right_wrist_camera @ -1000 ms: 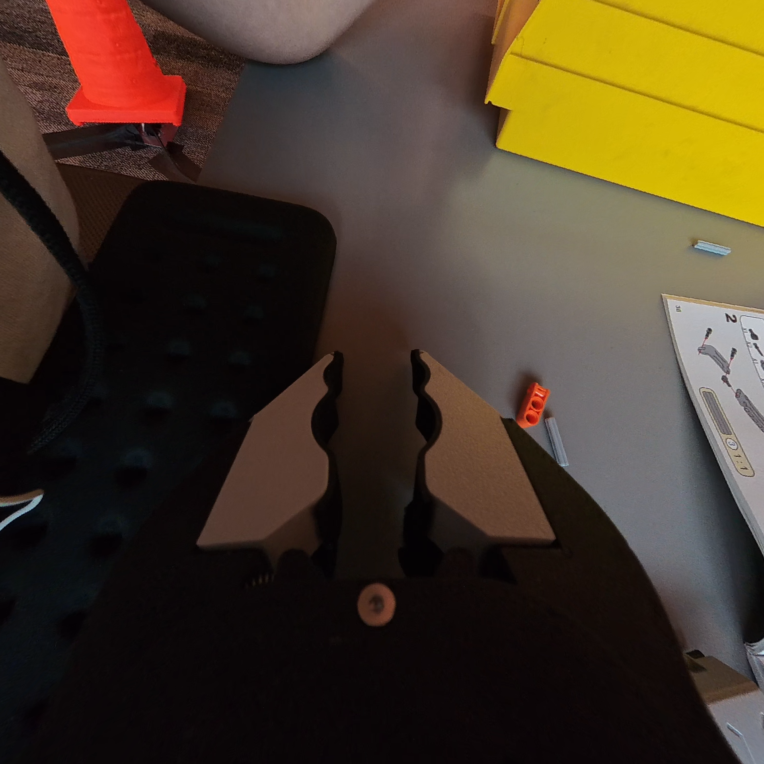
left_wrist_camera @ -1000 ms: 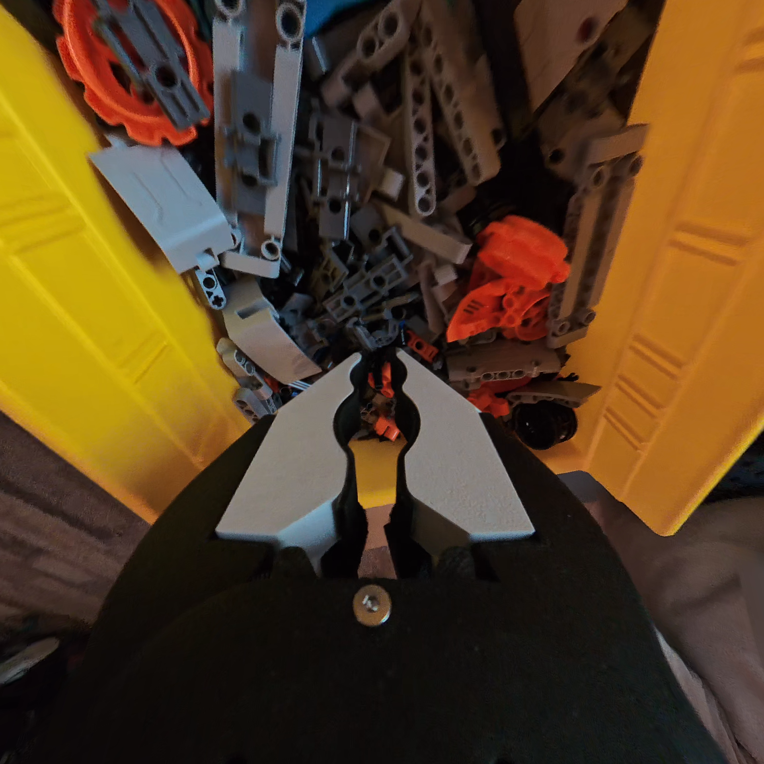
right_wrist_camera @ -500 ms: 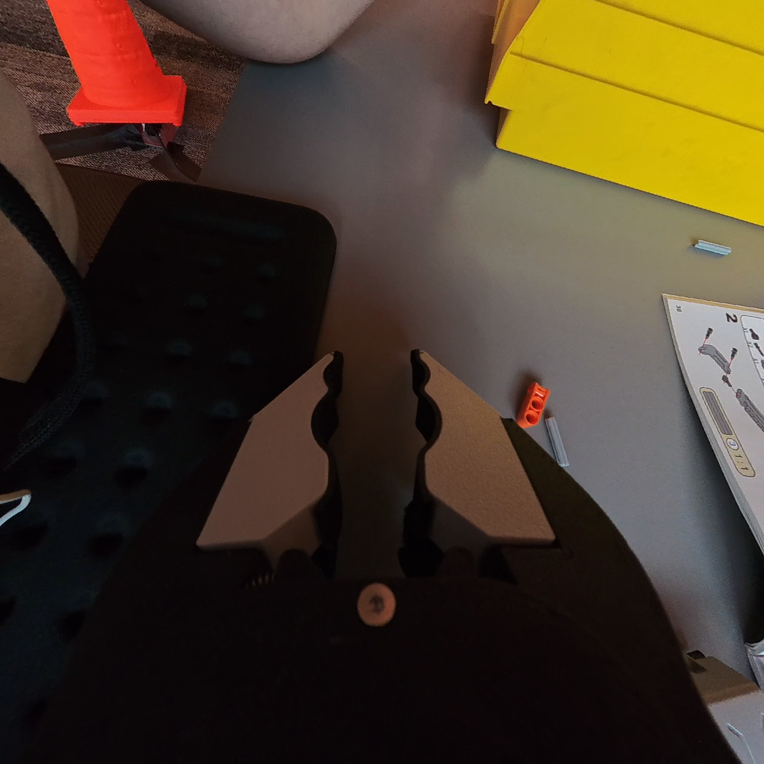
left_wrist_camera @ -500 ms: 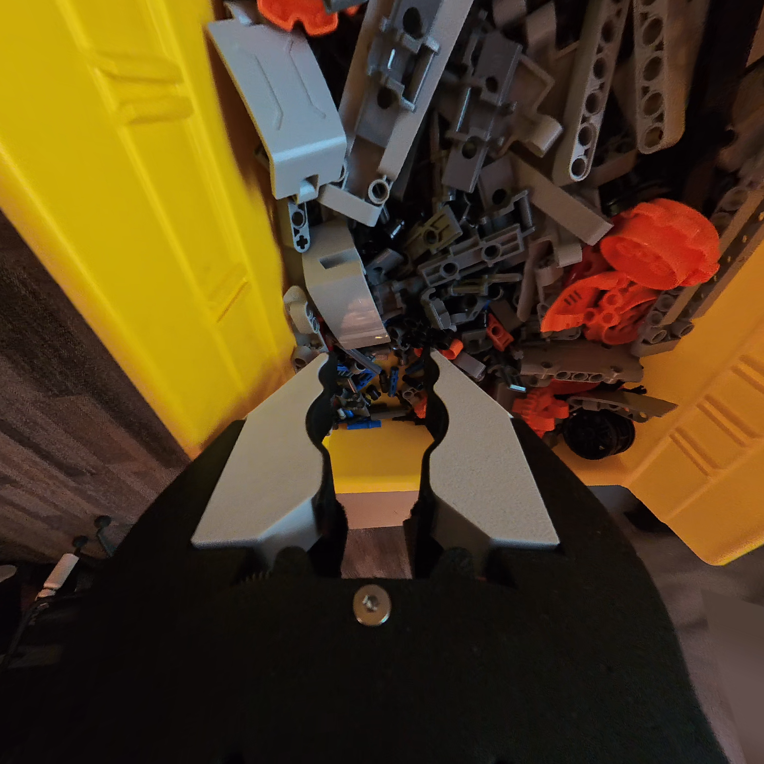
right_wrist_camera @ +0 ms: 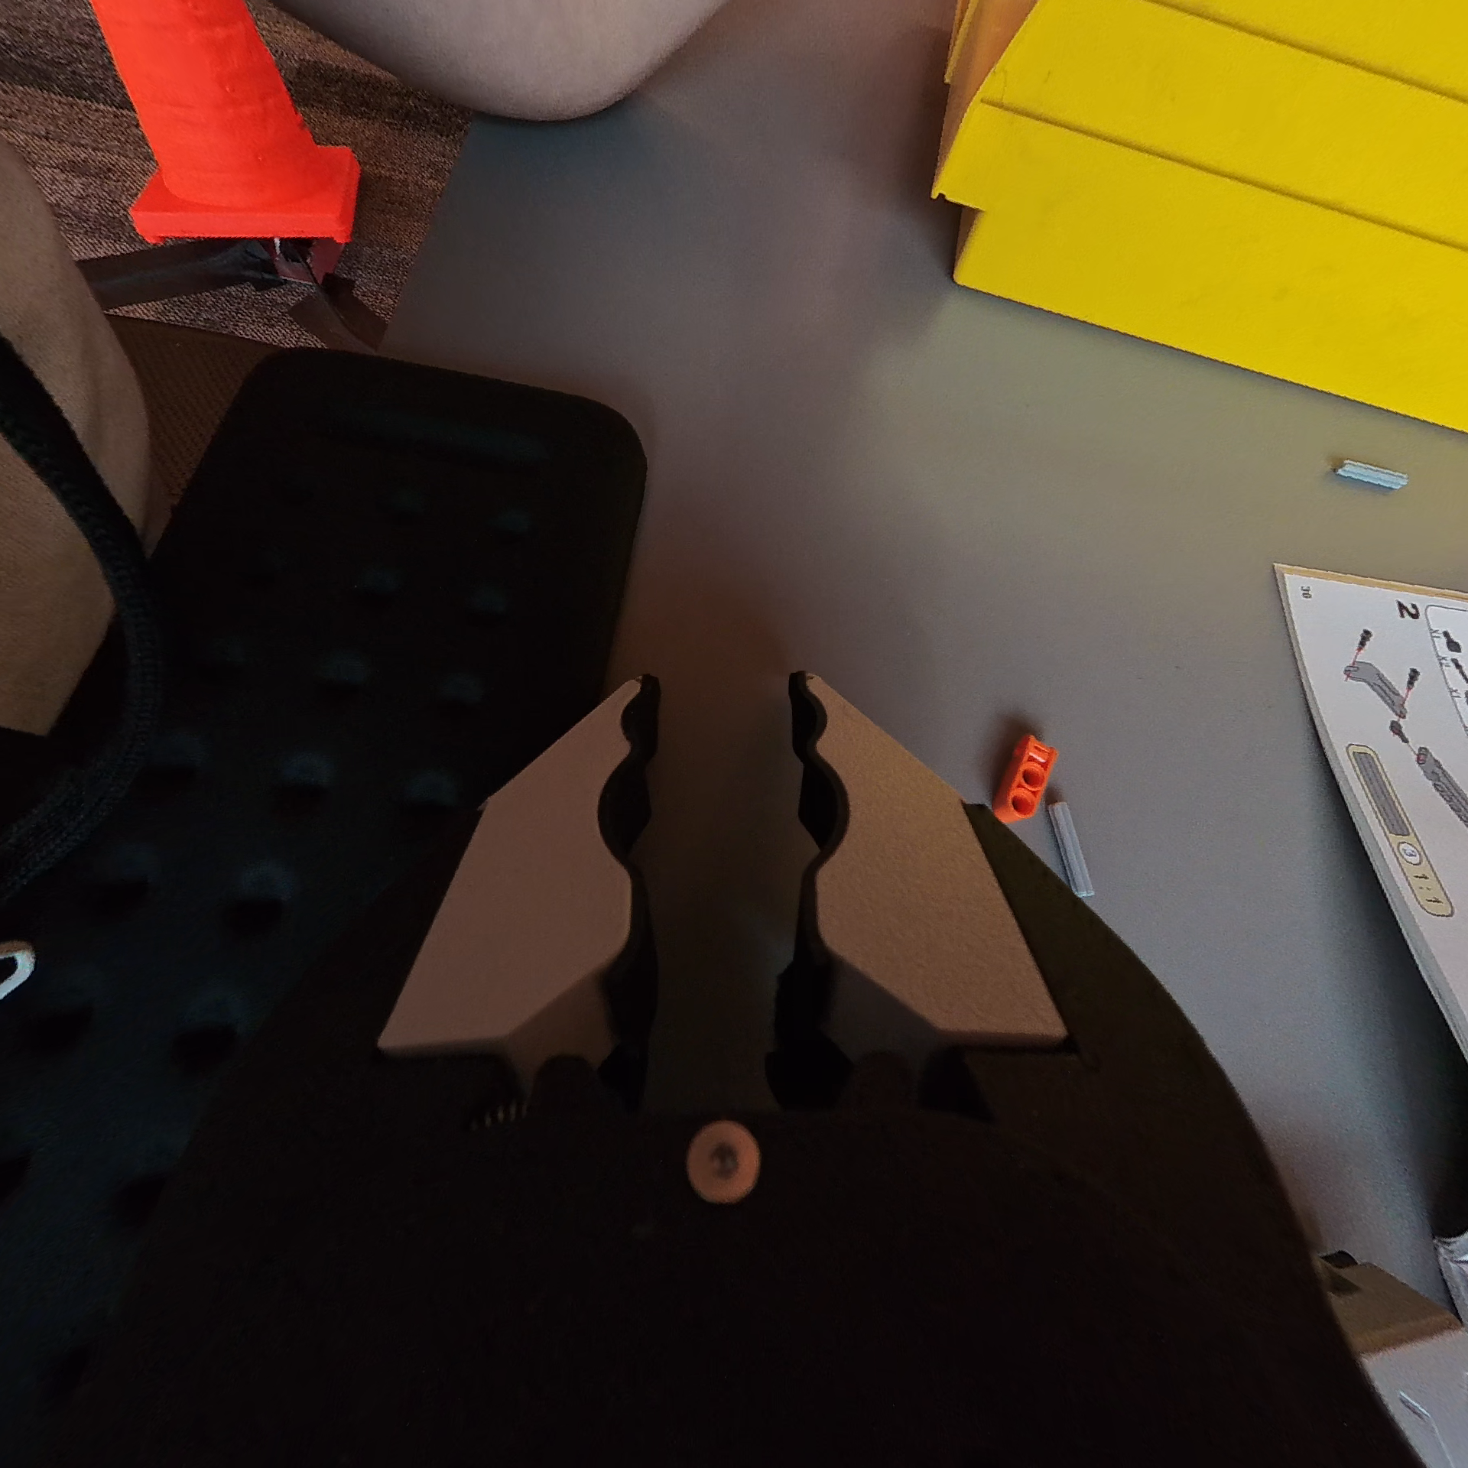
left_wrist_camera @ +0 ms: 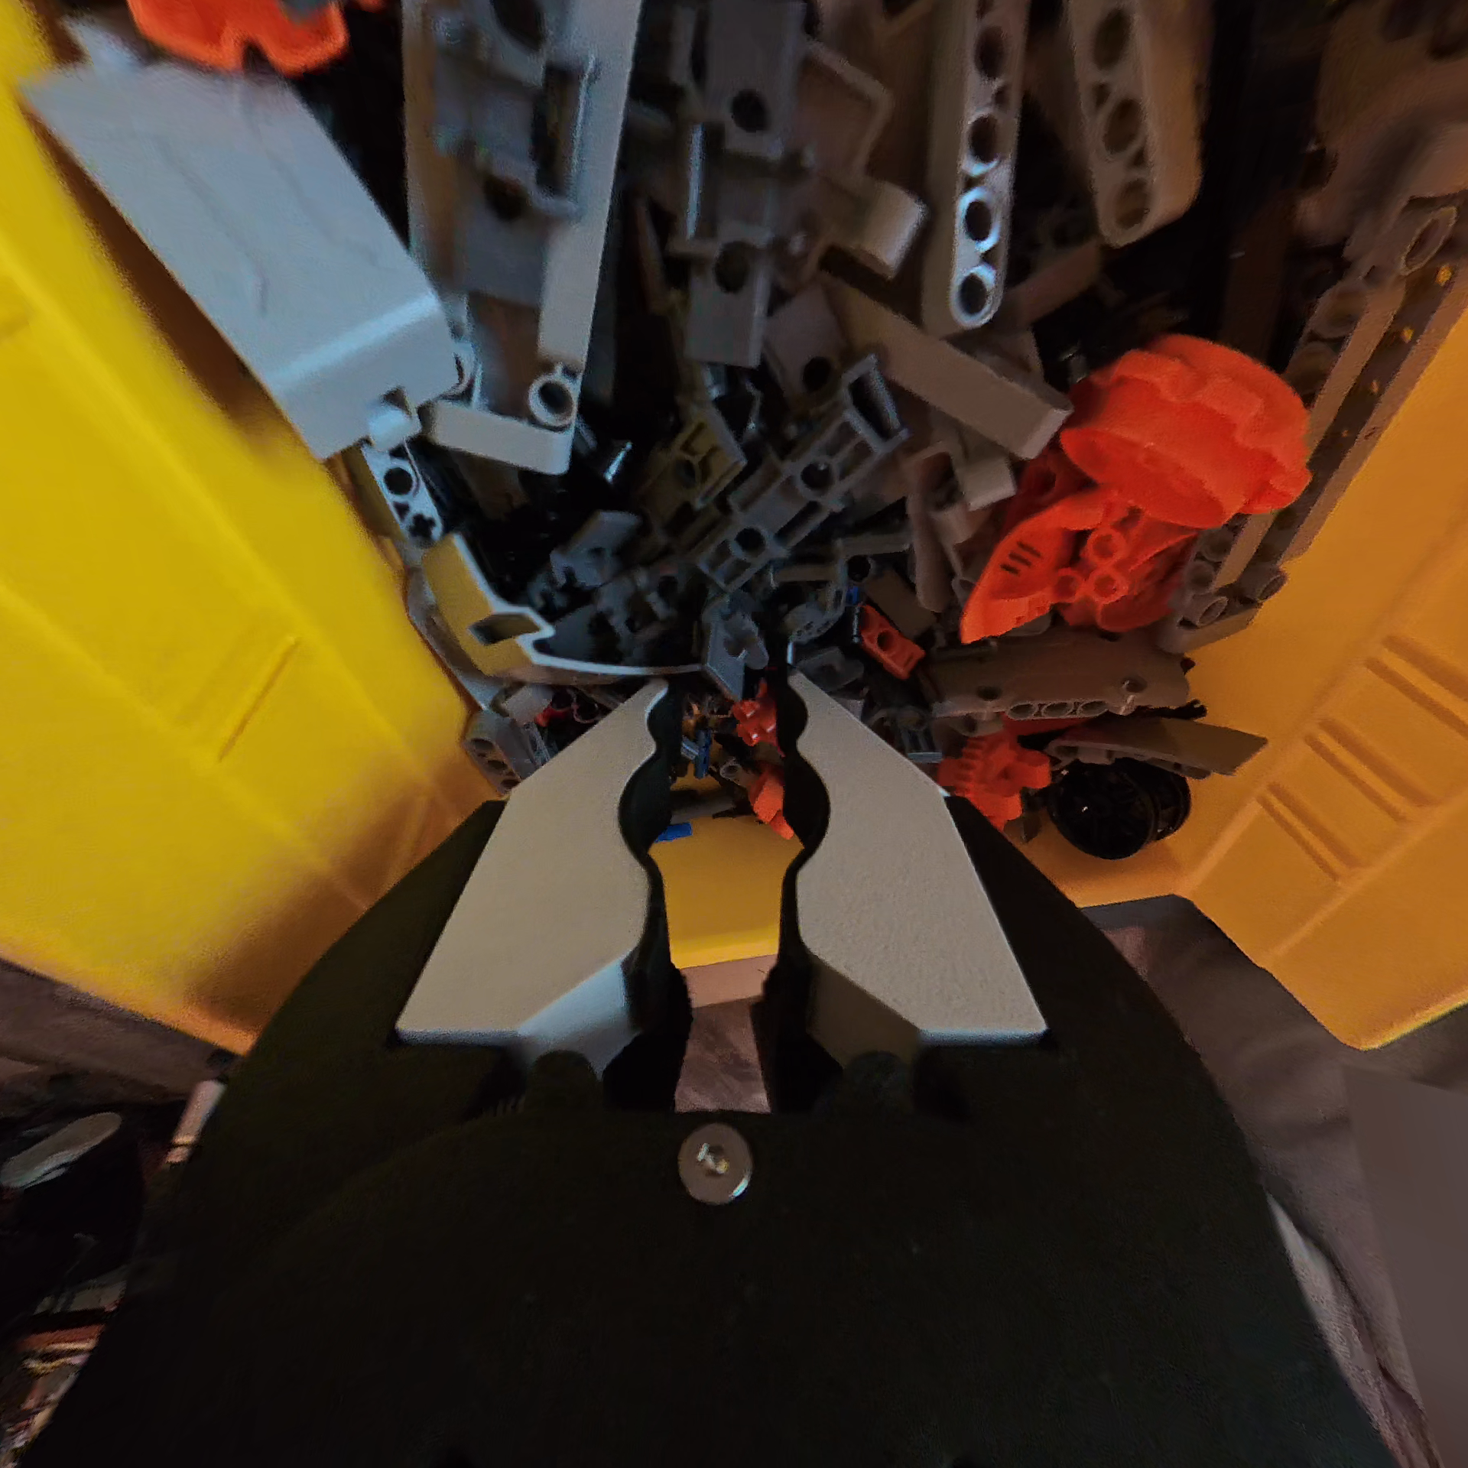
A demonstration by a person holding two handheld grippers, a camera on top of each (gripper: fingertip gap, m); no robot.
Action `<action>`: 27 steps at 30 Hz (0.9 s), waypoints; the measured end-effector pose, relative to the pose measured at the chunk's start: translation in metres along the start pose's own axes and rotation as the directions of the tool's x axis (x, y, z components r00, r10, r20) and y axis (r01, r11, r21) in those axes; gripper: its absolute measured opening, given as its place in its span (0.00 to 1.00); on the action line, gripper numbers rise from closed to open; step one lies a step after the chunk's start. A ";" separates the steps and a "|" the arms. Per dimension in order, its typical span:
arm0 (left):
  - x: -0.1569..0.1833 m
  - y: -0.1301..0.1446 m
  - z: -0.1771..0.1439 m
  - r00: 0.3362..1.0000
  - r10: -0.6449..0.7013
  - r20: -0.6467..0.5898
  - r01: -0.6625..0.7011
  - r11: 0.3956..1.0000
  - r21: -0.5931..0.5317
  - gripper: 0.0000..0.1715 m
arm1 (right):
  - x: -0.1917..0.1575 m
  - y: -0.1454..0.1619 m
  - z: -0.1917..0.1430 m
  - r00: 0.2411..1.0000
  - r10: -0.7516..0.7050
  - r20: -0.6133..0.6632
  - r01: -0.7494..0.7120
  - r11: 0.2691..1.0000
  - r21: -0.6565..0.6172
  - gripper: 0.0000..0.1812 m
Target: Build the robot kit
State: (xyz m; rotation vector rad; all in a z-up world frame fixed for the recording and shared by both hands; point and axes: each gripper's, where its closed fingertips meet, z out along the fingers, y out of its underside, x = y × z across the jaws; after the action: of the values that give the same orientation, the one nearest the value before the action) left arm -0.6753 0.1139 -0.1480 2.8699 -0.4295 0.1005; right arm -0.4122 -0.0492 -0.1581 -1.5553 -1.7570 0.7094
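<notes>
My left gripper (left_wrist_camera: pixel 727 691) is open and reaches into a yellow bin (left_wrist_camera: pixel 198 635) packed with grey, black and orange building pieces. Its tips sit low in the pile over small loose bits, with a small orange piece (left_wrist_camera: pixel 759 719) between them, close to the right finger. A light grey curved panel (left_wrist_camera: pixel 492 627) lies just left of the tips and a big orange part (left_wrist_camera: pixel 1128 492) to the right. My right gripper (right_wrist_camera: pixel 723 703) is open and empty above a grey table (right_wrist_camera: pixel 794 357). A small orange piece (right_wrist_camera: pixel 1029 786) and a grey pin (right_wrist_camera: pixel 1068 850) lie just right of it.
A yellow bin wall (right_wrist_camera: pixel 1191 198) stands at the back right of the table, with another grey pin (right_wrist_camera: pixel 814 477) in front of it. An instruction sheet (right_wrist_camera: pixel 1390 755) lies at the right. A black bumpy pad (right_wrist_camera: pixel 357 635) lies left. An orange cone (right_wrist_camera: pixel 230 119) stands on the carpet. The tips of one gripper are about 30 cm away from the tips of the other. It is some 6 cm from my right tips to the small orange piece (right_wrist_camera: pixel 1029 786).
My left gripper opened wide from nearly shut, then narrowed partway, while shifting about in the bin and closing in on the pile. The right gripper has not moved.
</notes>
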 end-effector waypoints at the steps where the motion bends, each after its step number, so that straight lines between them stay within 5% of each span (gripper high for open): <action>1: 0.002 -0.004 -0.002 1.000 0.018 0.014 -0.018 1.000 0.014 0.09 | 0.000 0.000 0.000 1.000 0.000 0.000 0.000 1.000 0.000 0.18; 8: 0.019 -0.023 -0.015 0.996 0.086 0.015 -0.087 0.990 0.111 0.15 | 0.000 0.000 0.000 1.000 -0.002 -0.001 0.002 1.000 0.000 0.18; 19: -0.027 -0.010 -0.024 0.991 -0.127 0.047 0.118 0.980 0.162 0.18 | 0.000 0.000 0.000 1.000 -0.002 -0.001 0.002 1.000 0.000 0.18; 27: -0.027 -0.028 -0.028 0.995 -0.091 0.051 0.078 0.973 0.217 0.20 | 0.000 0.000 0.000 1.000 -0.001 0.000 0.001 1.000 0.000 0.18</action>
State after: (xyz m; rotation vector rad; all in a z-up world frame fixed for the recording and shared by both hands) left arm -0.6937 0.1540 -0.1300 3.1068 -0.3250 0.0473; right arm -0.4122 -0.0495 -0.1580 -1.5546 -1.7578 0.7088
